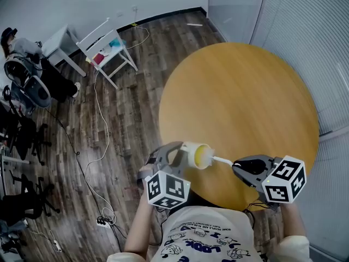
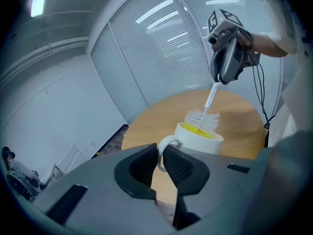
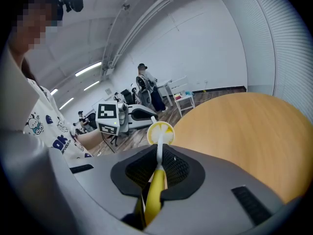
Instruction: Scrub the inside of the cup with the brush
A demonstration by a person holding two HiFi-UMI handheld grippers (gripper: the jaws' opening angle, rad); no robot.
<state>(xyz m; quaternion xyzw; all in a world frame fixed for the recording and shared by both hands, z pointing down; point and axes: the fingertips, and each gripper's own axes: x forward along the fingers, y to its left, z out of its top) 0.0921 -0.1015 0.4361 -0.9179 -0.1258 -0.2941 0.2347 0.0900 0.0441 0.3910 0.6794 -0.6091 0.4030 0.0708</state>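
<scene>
The cup (image 1: pixel 197 155), white outside and yellow within, hangs on its side over the near edge of the round wooden table (image 1: pixel 240 86), its mouth turned to my right. My left gripper (image 2: pixel 160 164) has its jaws closed on the cup's handle. The brush (image 2: pixel 203 120) pokes its white bristles into that mouth, partly past the rim. My right gripper (image 3: pixel 159 161) is clamped on the brush's yellow handle, the thin white stem running out between the jaws. Beyond the table lies dark wood floor (image 1: pixel 131 108) with a white chair (image 1: pixel 106 48).
</scene>
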